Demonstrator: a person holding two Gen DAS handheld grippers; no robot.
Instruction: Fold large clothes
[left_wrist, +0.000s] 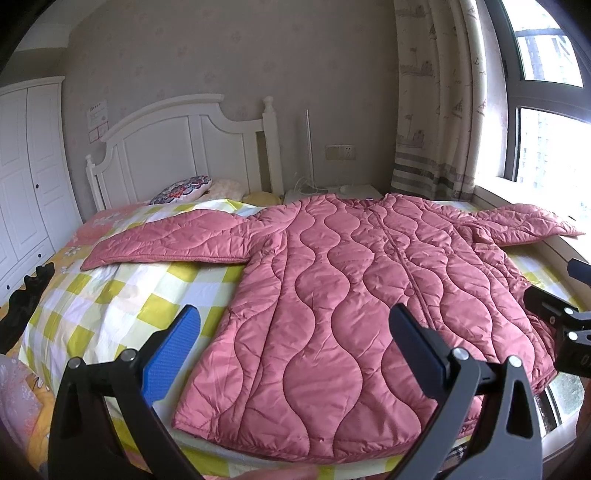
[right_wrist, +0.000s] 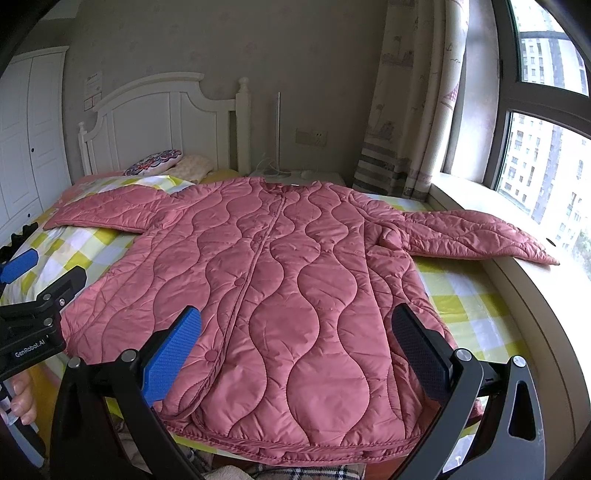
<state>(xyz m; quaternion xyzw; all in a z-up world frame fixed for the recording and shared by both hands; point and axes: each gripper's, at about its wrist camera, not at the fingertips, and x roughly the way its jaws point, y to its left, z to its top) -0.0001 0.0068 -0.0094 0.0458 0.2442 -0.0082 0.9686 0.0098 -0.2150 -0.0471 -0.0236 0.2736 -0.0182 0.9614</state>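
A long pink quilted coat lies flat and front up on the bed, collar toward the headboard, hem toward me. One sleeve stretches left over the checked bedding; the other sleeve reaches right onto the window sill. My left gripper hovers open above the hem's left half, nothing between its fingers. My right gripper hovers open over the coat's lower middle, also empty. In the right wrist view the left gripper shows at the left edge, held by a hand.
The bed carries a yellow-and-white checked cover with pillows by the white headboard. A white wardrobe stands left. A nightstand, curtain and window sill lie right. A plaid cloth shows below the bed's edge.
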